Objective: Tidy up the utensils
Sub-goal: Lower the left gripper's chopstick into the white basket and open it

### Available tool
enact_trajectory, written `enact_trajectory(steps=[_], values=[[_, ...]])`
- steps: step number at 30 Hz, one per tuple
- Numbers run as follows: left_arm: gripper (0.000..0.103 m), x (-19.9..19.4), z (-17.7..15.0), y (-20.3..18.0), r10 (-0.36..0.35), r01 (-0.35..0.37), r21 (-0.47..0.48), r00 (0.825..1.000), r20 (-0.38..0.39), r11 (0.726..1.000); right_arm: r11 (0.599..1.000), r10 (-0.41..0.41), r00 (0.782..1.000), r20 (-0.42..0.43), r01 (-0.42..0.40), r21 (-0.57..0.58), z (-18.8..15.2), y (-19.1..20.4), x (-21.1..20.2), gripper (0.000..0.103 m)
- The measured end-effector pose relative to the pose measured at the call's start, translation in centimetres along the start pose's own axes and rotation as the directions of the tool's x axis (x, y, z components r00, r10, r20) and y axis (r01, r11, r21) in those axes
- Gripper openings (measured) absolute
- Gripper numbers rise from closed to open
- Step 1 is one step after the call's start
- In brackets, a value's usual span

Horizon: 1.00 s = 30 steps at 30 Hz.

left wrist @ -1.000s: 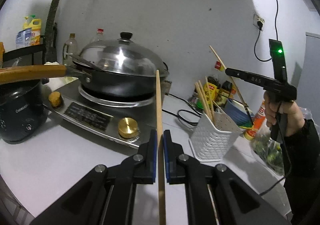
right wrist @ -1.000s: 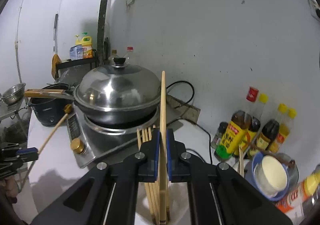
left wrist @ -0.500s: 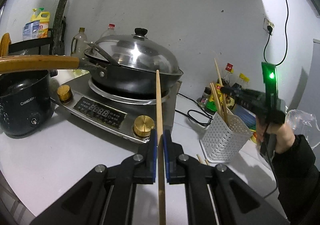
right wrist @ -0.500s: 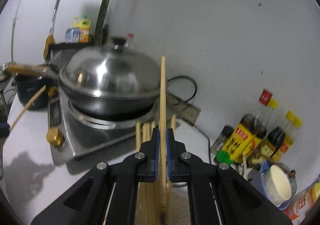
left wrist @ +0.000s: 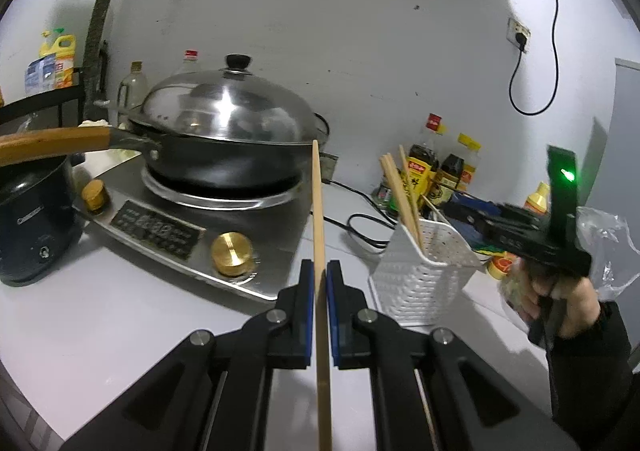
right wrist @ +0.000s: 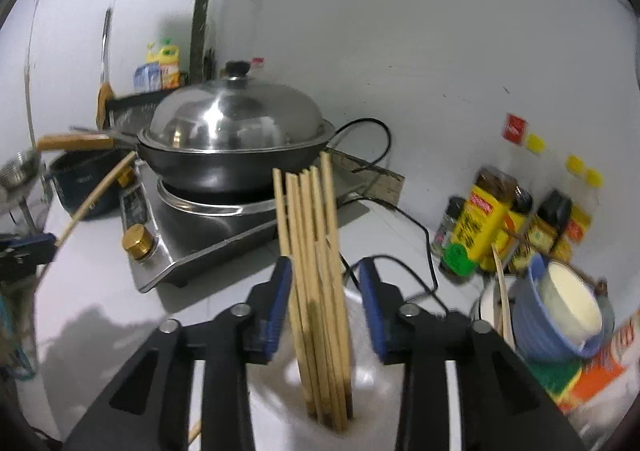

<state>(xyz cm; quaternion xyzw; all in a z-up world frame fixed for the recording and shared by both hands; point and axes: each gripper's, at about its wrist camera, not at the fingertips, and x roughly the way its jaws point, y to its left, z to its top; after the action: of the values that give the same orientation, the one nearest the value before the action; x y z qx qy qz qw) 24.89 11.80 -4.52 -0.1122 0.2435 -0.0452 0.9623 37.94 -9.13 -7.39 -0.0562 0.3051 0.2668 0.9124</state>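
Observation:
My left gripper [left wrist: 319, 291] is shut on a single wooden chopstick [left wrist: 319, 219] that stands upright between its pads, left of the white perforated utensil holder [left wrist: 424, 283]. The holder has several chopsticks [left wrist: 402, 195] leaning in it. In the right wrist view my right gripper [right wrist: 325, 291] is open just above the holder [right wrist: 372, 383], its pads on either side of the bundle of chopsticks [right wrist: 316, 271] and not touching them. The right gripper also shows in the left wrist view [left wrist: 532, 243], beside the holder. The left gripper's chopstick shows at the left of the right wrist view [right wrist: 96, 191].
A lidded wok [left wrist: 224, 139] sits on an induction cooker [left wrist: 192, 219] behind the holder. A dark pot [left wrist: 32, 227] stands at the left. Sauce bottles [right wrist: 512, 219], a blue bowl [right wrist: 556, 315] and a black power cord [left wrist: 360, 223] are at the right by the wall.
My right gripper has opened and let go of its chopstick, which now stands in the holder with the others. My left gripper still holds its chopstick and has shifted slightly.

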Motion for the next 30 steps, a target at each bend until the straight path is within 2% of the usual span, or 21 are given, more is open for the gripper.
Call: enact_trajectory(steps=[3,10,18,24,30], values=[[0.005,0.7,0.4,-1.5,-0.008,0.008,0.012,1.000,-0.003,1.000,0.995,0.017,1.000,-0.013,-0.015,0.100,-2.3,-2.5,-1.6,0.042],[0.005,2.5,1.7,-5.4,-0.021,0.021,0.036,1.000,0.000,0.999,0.980,0.018,0.998,-0.052,-0.007,0.200,-7.1,-6.0,-3.1,0.043],[0.005,4.8,4.0,-9.1,-0.033,0.032,0.035,0.999,0.021,0.999,0.964,0.066,0.998,-0.023,-0.058,0.260,-8.9,-8.1,-2.8,0.046],[0.005,7.3,6.0,-10.7,-0.047,0.049,-0.031,0.998,0.042,0.998,0.949,0.094,0.996,0.013,-0.093,0.301,-9.6,-9.0,-3.0,0.049],[0.005,10.7,7.2,-12.1,-0.054,0.058,-0.101,0.998,0.044,0.993,0.950,0.074,0.997,0.002,-0.071,0.303,-10.3,-9.0,-2.9,0.050]])
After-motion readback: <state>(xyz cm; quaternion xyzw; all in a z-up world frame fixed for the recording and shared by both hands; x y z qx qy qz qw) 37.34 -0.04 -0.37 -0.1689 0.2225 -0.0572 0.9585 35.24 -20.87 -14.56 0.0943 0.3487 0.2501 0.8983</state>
